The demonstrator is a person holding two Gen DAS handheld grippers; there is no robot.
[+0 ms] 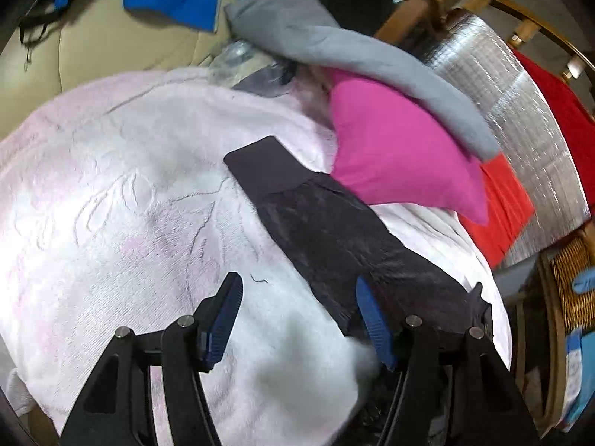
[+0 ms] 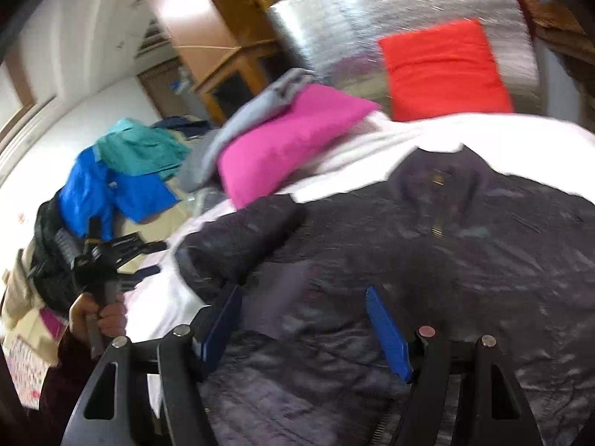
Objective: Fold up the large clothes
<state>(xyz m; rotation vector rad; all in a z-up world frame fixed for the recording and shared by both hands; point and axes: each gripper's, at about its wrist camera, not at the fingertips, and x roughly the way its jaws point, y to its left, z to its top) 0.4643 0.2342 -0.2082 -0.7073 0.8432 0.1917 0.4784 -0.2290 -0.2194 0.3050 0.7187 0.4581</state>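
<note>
A dark quilted jacket point(image 2: 427, 245) lies spread on a pale pink blanket point(image 2: 372, 137), zip up and collar toward the far side. Its sleeve point(image 1: 327, 230) runs diagonally across the blanket point(image 1: 130, 186) in the left wrist view. My left gripper point(image 1: 297, 308) hangs open over the blanket, its right finger point(image 1: 372, 316) at the sleeve's edge, nothing pinched. My right gripper point(image 2: 303, 319) stands open just above the jacket's lower front, pads apart from the fabric. In the right wrist view, the left gripper point(image 2: 111, 252) shows at the left, held by a hand point(image 2: 100, 316).
A pink cushion point(image 1: 401, 148) and a grey garment point(image 1: 353, 55) lie at the blanket's far edge. Beyond them are a red cushion point(image 2: 442, 70) and a silver quilted mat point(image 2: 372, 11). Blue point(image 2: 108, 193) and teal point(image 2: 141, 152) clothes are piled on a beige sofa point(image 1: 111, 48). A wicker basket point(image 1: 572, 275) stands right.
</note>
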